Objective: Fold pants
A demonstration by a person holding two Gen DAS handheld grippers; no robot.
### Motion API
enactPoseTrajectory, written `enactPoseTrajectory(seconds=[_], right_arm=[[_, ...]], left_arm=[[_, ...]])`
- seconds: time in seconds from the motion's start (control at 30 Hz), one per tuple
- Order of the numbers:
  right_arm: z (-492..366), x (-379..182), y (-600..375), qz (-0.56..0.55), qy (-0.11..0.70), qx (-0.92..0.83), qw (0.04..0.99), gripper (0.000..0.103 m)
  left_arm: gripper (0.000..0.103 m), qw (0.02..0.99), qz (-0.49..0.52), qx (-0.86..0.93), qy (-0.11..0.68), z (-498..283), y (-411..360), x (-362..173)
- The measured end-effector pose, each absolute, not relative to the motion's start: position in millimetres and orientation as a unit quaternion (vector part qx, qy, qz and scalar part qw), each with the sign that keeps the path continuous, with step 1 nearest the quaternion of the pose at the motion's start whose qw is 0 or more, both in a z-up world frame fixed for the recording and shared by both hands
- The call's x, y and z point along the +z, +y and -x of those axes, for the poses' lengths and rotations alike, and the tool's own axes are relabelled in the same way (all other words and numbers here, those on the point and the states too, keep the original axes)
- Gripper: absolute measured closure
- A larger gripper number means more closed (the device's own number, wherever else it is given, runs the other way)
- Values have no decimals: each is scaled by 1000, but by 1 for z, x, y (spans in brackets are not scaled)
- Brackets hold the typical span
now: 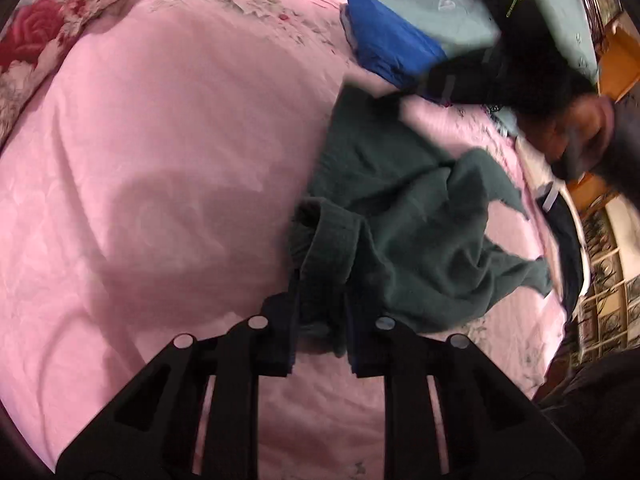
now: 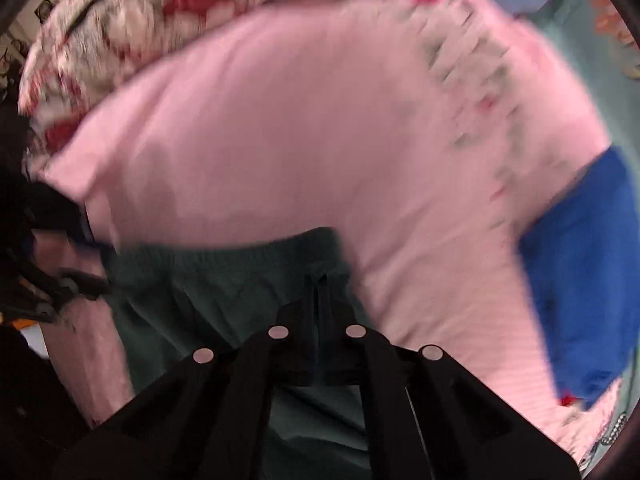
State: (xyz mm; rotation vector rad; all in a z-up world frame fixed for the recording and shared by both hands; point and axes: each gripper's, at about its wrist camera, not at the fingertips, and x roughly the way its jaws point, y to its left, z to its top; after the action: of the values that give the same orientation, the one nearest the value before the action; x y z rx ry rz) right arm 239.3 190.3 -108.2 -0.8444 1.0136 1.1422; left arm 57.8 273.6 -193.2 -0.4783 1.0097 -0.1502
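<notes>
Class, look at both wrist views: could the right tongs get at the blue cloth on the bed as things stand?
Probably not yet: the right tongs are shut on the green pants. The blue cloth lies uncovered to their right.

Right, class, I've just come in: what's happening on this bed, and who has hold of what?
A person with a handheld gripper in each hand is folding dark green pants on a pink bedspread. The left gripper has its jaws closed on a bunched part near the waistband. The right gripper pinches the waistband by the drawstring. The pants lie crumpled, not yet folded. A blue cloth sits to one side.
</notes>
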Motion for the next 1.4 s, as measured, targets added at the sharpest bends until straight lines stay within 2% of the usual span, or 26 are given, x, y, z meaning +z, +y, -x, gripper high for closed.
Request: enactPoseTrajectory(seconds=[0.1, 0.17, 0.23, 0.27, 0.33, 0.4, 0.47, 0.53, 0.57, 0.6, 0.63, 0.7, 0.77, 0.83, 0.87, 0.9, 1.03, 1.1, 1.13, 1.17, 1.3, 1.4], right_arm=[[-250, -68, 208, 365, 389, 515, 671, 103], [-250, -62, 238, 375, 353, 524, 678, 103], [-252, -77, 268, 376, 335, 529, 683, 103], [-254, -90, 276, 374, 334, 531, 683, 103], [-258, -128, 298, 375, 348, 515, 688, 102], [-262, -151, 307, 381, 364, 486, 697, 86], [-267, -144, 286, 332, 386, 475, 718, 77], [-268, -116, 247, 271, 398, 473, 738, 73], [-258, -95, 216, 249, 391, 474, 749, 64], [-246, -82, 194, 235, 385, 481, 752, 61], [-226, -70, 164, 228, 385, 493, 746, 61], [-192, -68, 131, 236, 396, 503, 731, 61], [-148, -83, 105, 263, 405, 504, 716, 61], [-115, -107, 102, 280, 415, 509, 700, 64], [-101, -120, 107, 290, 413, 513, 694, 66], [-91, -129, 111, 300, 407, 513, 694, 68], [-75, -172, 141, 356, 363, 481, 714, 68], [-83, -186, 153, 369, 345, 444, 740, 84], [-86, -187, 158, 368, 349, 438, 742, 96], [-83, -183, 163, 378, 352, 430, 741, 102], [-38, -127, 159, 342, 338, 497, 722, 102], [-9, -114, 159, 314, 350, 536, 701, 102]], left_arm=[[88, 854, 243, -81, 453, -50, 274, -166], [89, 865, 277, -83, 410, -40, 283, -137], [92, 873, 299, -59, 380, -35, 296, -116], [95, 874, 305, -40, 377, -34, 302, -114], [95, 869, 308, -10, 388, -33, 312, -121], [95, 853, 305, 33, 422, -31, 320, -140], [95, 829, 324, 62, 451, -23, 329, -160], [92, 825, 332, 64, 452, -15, 330, -164], [85, 827, 329, 59, 453, -16, 326, -163], [71, 828, 323, 52, 455, -23, 325, -165], [66, 831, 316, 44, 455, -32, 322, -165], [60, 840, 299, 12, 453, -55, 316, -166], [62, 836, 284, -11, 470, -76, 310, -176], [65, 825, 275, -24, 493, -89, 306, -190], [70, 829, 268, -27, 489, -93, 304, -190], [83, 827, 267, -37, 493, -97, 304, -190], [84, 816, 295, -47, 495, -91, 313, -193], [85, 814, 309, -48, 490, -88, 314, -192], [85, 813, 319, -47, 484, -84, 315, -189], [85, 814, 330, -45, 477, -78, 319, -185], [85, 824, 345, -32, 448, -45, 333, -153], [85, 834, 326, -29, 444, -14, 334, -137]])
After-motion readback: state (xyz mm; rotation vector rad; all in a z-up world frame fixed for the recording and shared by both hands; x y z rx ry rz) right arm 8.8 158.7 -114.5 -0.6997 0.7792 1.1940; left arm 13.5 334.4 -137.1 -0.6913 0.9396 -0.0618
